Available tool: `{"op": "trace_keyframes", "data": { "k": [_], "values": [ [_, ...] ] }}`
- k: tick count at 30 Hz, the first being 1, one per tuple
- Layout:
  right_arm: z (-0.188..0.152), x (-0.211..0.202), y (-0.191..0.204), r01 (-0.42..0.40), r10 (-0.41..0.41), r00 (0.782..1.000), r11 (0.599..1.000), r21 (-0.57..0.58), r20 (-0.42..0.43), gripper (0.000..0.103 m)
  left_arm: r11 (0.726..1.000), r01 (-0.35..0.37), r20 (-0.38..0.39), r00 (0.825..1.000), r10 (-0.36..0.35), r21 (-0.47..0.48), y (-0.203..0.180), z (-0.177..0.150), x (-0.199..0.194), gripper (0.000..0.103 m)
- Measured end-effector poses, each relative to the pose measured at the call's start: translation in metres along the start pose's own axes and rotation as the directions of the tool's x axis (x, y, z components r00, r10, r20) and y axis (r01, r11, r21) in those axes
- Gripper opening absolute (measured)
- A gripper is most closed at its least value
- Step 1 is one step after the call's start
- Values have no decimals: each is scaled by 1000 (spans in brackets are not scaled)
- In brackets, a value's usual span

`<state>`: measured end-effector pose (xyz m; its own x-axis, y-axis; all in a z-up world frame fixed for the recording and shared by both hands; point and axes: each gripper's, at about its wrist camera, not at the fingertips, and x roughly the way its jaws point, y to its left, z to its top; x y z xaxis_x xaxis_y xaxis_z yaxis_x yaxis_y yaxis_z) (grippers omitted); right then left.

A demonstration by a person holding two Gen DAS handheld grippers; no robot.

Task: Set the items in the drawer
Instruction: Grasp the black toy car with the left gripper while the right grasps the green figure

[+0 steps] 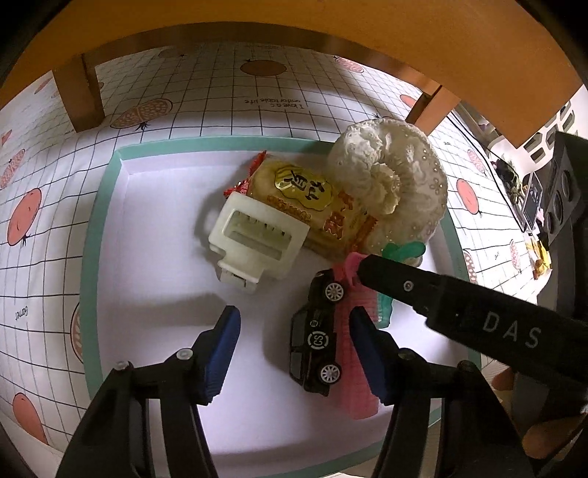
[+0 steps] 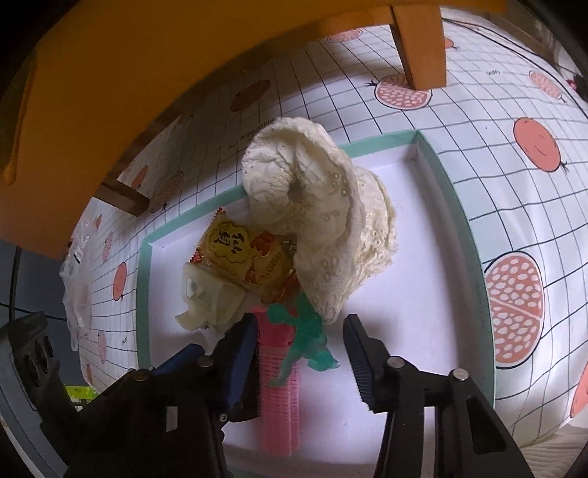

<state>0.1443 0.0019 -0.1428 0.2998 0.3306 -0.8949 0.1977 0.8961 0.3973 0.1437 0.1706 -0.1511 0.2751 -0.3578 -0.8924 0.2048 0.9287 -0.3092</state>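
A white drawer with a teal rim (image 1: 92, 239) lies open on the table. It holds a cream plastic part (image 1: 257, 239), a yellow snack packet (image 1: 308, 198), a cream lace cloth (image 1: 397, 176), a black toy car (image 1: 318, 338), a pink roller (image 2: 279, 389) and a green toy figure (image 2: 305, 331). My left gripper (image 1: 294, 323) is open just above the drawer floor, the car lying by its right finger. My right gripper (image 2: 301, 327) is open around the green figure, which lies on the roller. One right finger (image 1: 404, 283) crosses the left wrist view.
A grid tablecloth (image 2: 514, 184) printed with fruit covers the table. An orange wooden shelf (image 1: 330, 22) on legs (image 1: 79, 95) overhangs the far side. Black equipment (image 1: 562, 191) stands at the right. A clear plastic bag (image 2: 75, 279) lies left of the drawer.
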Motion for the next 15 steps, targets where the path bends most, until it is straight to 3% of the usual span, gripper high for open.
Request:
{"op": "trace_keyframes", "data": {
  "k": [7, 9, 15],
  "values": [
    [-1, -3, -5, -44, 43, 999, 999, 24, 9, 29, 1000, 2, -1, 1000, -2, -13, 5, -3, -1, 62],
    [-2, -3, -6, -49, 49, 999, 998, 33, 9, 29, 1000, -4, -6, 1000, 4, -20, 7, -4, 0, 55],
    [-3, -9, -18, -83, 82, 997, 993, 89, 15, 28, 1000, -17, -22, 1000, 16, -17, 7, -5, 3, 50]
  ]
}}
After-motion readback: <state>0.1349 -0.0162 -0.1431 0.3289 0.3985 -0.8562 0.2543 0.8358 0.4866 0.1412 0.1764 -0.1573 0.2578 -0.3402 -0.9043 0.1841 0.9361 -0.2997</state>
